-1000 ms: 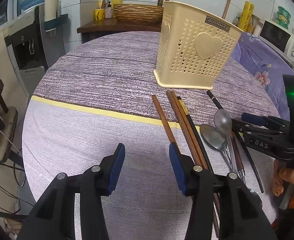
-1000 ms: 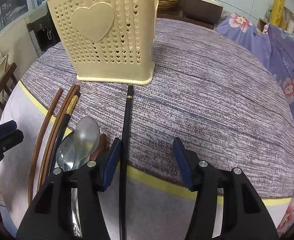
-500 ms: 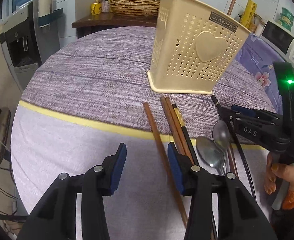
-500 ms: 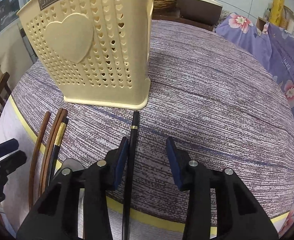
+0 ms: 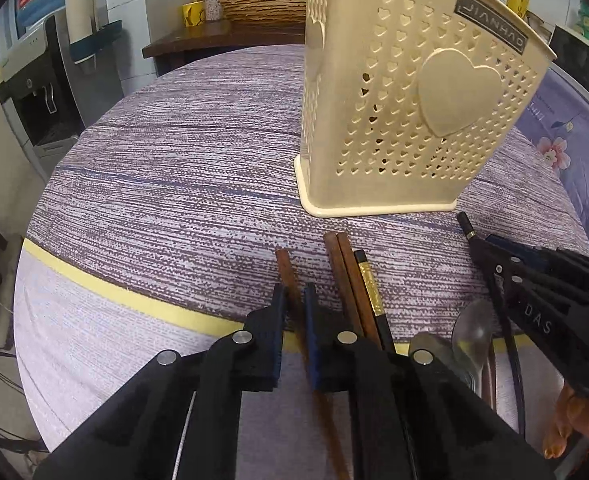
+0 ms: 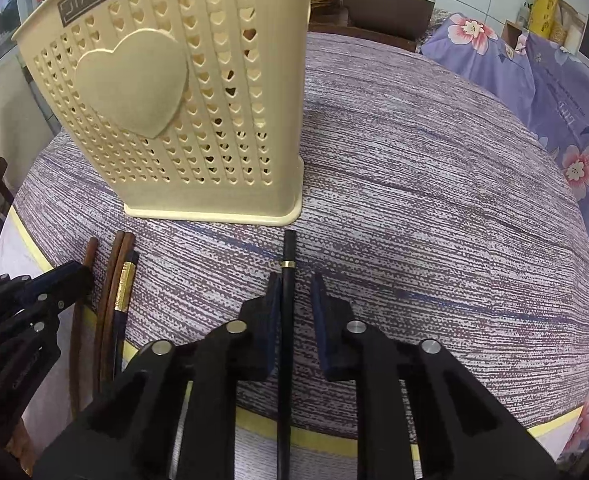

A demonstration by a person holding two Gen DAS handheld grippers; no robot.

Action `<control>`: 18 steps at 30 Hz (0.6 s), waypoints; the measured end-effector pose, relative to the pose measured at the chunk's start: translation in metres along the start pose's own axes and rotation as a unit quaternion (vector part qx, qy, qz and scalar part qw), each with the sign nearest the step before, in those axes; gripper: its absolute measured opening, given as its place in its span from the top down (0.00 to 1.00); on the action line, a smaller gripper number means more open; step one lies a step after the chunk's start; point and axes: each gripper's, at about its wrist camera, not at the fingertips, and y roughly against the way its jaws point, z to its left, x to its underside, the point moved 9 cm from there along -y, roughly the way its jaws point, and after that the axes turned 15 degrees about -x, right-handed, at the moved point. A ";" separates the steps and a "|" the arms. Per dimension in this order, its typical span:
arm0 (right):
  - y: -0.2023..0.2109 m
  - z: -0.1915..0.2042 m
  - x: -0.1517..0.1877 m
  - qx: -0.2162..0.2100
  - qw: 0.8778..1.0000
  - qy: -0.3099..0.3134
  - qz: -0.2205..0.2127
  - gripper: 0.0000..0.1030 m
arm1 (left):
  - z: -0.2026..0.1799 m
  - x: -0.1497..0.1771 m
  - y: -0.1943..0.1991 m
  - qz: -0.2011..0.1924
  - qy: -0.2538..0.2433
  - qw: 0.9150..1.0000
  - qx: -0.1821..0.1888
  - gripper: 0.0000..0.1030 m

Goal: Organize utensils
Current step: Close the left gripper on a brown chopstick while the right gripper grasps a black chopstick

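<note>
left gripper (image 5: 294,300) jaws just closed, pads pinching a brown chopstick (image 5: 284,266) flat on the table (image 5: 174,184). right gripper (image 6: 294,292) jaws closing too: black chopstick (image 6: 288,252) lies between them, against the left pad, small gap to the right one. two more brown sticks (image 5: 342,264) and spoons (image 5: 470,332) sit between. cream utensil basket (image 5: 406,120) upright just beyond the tips.

- The basket (image 5: 414,120) stands on the table (image 5: 174,184).
- Before it lie chopsticks (image 5: 350,280).
- Right of them, spoons (image 5: 470,336).
- Another chopstick (image 6: 288,256) lies farthest right.
</note>
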 end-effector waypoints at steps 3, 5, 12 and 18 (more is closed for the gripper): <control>0.000 0.000 -0.001 -0.003 1.000 0.002 -0.002 0.90 | 0.000 0.000 0.000 0.000 0.001 1.000 -0.001 0.90; 0.000 -0.001 -0.001 -0.006 1.000 0.001 -0.004 0.91 | -0.001 0.000 0.000 -0.004 -0.002 1.000 -0.005 0.90; -0.001 -0.004 -0.002 -0.013 1.000 -0.003 -0.012 0.92 | -0.005 -0.001 0.001 -0.010 0.000 1.000 -0.006 0.91; 0.014 -0.011 -0.007 -0.031 0.998 -0.014 -0.043 0.92 | 0.002 -0.002 0.008 -0.021 0.014 1.000 0.011 0.92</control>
